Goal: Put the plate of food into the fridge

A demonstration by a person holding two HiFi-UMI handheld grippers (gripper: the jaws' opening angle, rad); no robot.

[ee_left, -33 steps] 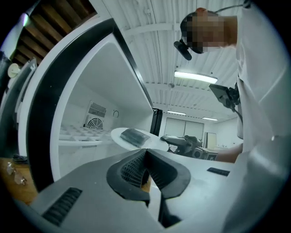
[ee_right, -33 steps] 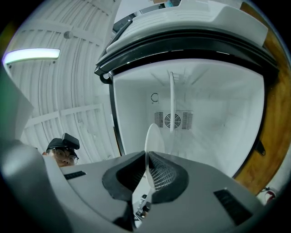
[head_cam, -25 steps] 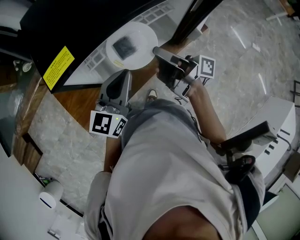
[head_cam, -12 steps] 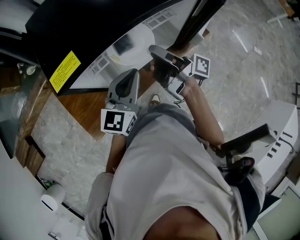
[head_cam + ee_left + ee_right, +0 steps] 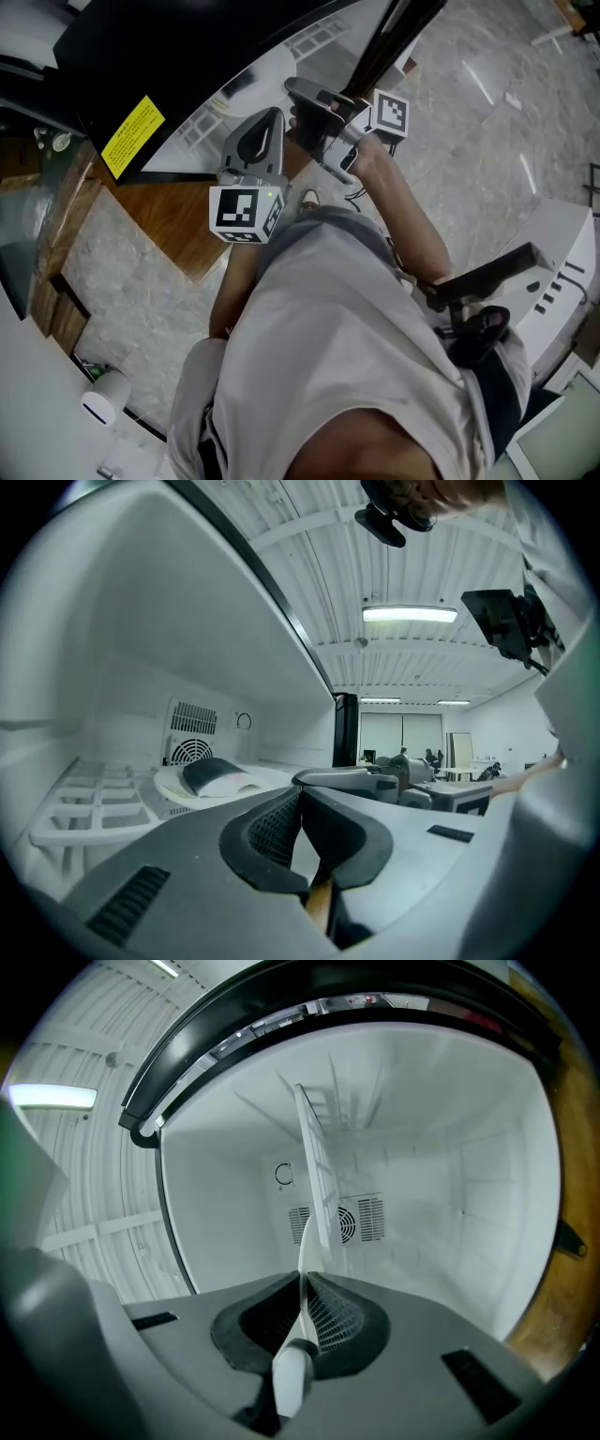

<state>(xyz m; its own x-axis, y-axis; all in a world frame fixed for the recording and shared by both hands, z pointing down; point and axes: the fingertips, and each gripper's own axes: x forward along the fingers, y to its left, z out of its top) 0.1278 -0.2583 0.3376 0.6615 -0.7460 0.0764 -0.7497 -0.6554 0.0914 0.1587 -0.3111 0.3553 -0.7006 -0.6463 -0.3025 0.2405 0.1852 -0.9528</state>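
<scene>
The plate [image 5: 211,778] moves deeper into the fridge [image 5: 141,56]. A second ago the head view shows its whole white round, with the dark food on it, just outside the black rim of the opening. Half a second ago that rim covers part of it, and now it hides nearly all of it. The right gripper [image 5: 298,94], at the plate's rim, travels with it, up and to the left toward the opening. The left gripper [image 5: 272,117] rises as well and now sits just beside the right gripper, its marker cube [image 5: 246,214] higher and further right.
</scene>
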